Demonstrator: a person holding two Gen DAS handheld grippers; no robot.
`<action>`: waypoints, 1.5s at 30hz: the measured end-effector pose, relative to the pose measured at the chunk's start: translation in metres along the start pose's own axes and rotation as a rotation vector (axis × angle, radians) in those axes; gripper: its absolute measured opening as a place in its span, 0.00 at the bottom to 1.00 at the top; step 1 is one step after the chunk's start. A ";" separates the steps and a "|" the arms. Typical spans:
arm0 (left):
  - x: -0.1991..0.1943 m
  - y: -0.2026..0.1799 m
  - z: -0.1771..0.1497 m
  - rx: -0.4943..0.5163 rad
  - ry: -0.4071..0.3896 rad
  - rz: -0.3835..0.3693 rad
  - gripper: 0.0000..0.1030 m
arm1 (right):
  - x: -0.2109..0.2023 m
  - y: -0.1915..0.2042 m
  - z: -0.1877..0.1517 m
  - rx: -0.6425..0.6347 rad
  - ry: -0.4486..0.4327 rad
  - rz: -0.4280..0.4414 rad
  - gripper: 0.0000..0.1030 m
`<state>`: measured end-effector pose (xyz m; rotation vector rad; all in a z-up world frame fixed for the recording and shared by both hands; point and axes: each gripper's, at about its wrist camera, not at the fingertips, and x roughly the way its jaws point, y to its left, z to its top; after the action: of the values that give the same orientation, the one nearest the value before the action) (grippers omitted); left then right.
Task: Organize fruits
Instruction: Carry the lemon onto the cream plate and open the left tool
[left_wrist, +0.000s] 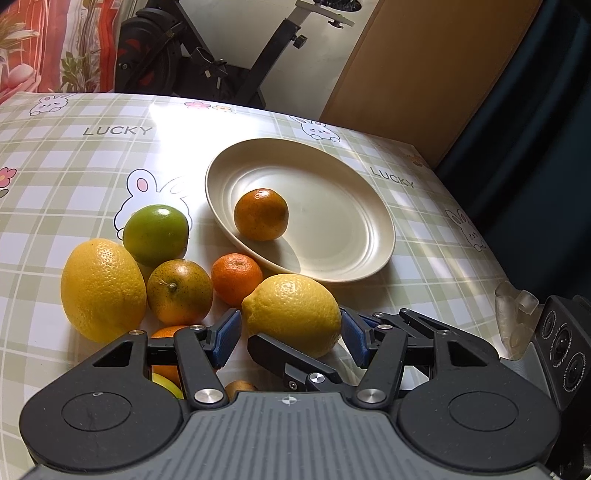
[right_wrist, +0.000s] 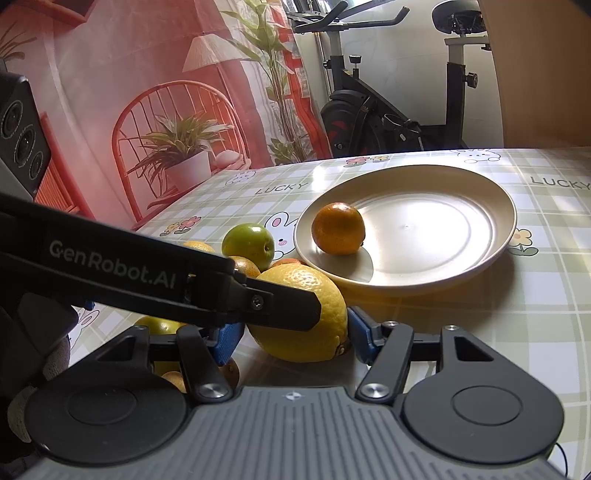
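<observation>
A yellow lemon (left_wrist: 291, 314) (right_wrist: 306, 332) sits low over the checked tablecloth, just in front of a cream plate (left_wrist: 332, 275) (right_wrist: 406, 284). My left gripper (left_wrist: 290, 321) is shut on the lemon, a blue pad at each end. My right gripper (right_wrist: 295, 330) grips the same lemon crosswise, its blue pads pressing both sides. In the right wrist view a black finger (right_wrist: 288, 306) of the left gripper crosses in front of the lemon. In the left wrist view a black finger (left_wrist: 288, 358) of the right gripper does the same. One dark orange tangerine (left_wrist: 261, 214) (right_wrist: 338, 229) lies on the plate.
Left of the lemon lie a bigger lemon (left_wrist: 101, 290), a green fruit (left_wrist: 155, 234) (right_wrist: 248, 242), a greenish orange (left_wrist: 180, 291) and a small tangerine (left_wrist: 236, 278). More fruit is half hidden under the gripper. An exercise bike (right_wrist: 388, 110) stands behind the table.
</observation>
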<state>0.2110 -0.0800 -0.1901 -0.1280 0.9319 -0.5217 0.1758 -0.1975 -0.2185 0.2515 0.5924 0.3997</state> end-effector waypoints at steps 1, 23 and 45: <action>0.000 0.001 0.000 -0.004 0.001 -0.003 0.60 | 0.000 0.000 0.000 0.000 0.001 0.000 0.61; -0.005 -0.016 -0.003 0.099 -0.037 0.013 0.59 | -0.001 0.002 -0.002 0.010 -0.010 -0.002 0.60; 0.009 -0.029 0.039 0.205 -0.091 0.022 0.60 | -0.003 -0.008 0.031 0.038 -0.132 -0.065 0.60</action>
<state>0.2351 -0.1137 -0.1637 0.0435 0.7860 -0.5835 0.1937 -0.2092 -0.1950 0.2922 0.4780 0.3066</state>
